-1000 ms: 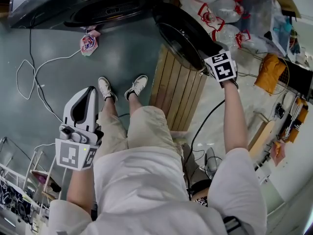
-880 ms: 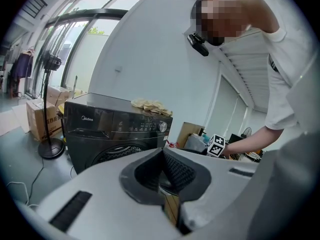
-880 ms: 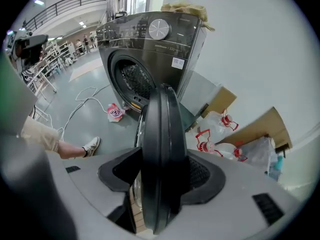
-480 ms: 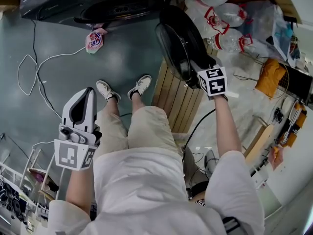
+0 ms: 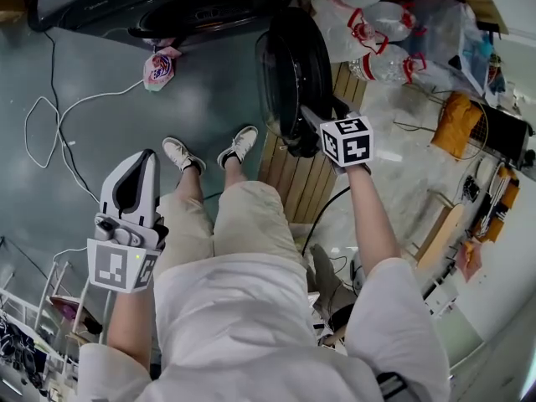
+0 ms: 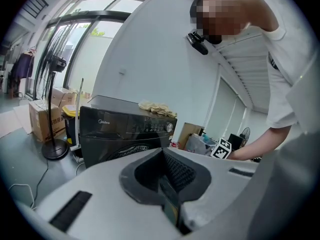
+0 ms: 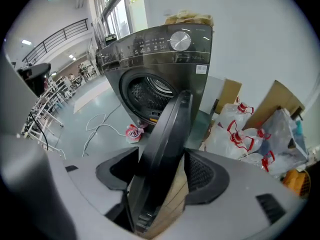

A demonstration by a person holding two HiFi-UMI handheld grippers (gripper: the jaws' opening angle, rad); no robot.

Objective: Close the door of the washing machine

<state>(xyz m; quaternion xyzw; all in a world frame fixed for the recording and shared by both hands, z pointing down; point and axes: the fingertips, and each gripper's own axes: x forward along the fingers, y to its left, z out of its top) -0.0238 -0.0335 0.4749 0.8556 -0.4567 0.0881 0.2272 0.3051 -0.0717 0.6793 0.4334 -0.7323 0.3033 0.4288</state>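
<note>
Where the head view looks down past a person's white shirt and shorts, the black washing machine (image 5: 167, 11) is seen along the top edge. Its round door (image 5: 289, 69) is found swung out from the front, edge-on and not yet shut, above a slatted wooden pallet (image 5: 306, 174). The right claw (image 5: 306, 122) is held at the door's lower rim. The left claw (image 5: 151, 153) is carried well apart from the machine, over the grey floor (image 5: 209, 115), with its tips drawn together. A white cable (image 5: 50, 132) and a pink packet (image 5: 161, 67) are seen on the floor near the machine, and clear bottles (image 5: 377, 23) with red handles are piled beyond the pallet.

In the left gripper view, the left claw's two jaws are seen pressed together with nothing between them. The machine is seen ahead, some way off, with a pale cloth (image 6: 157, 107) laid on its top.

In the right gripper view, the door's rim is seen standing between the right claw's spread jaws, which have just been opening. Pallet slats are seen through a gap between the rim and the right-hand pad, so no pinch is made. Behind the door, the open drum (image 7: 150, 91) and the control dial (image 7: 180, 40) are shown.
</note>
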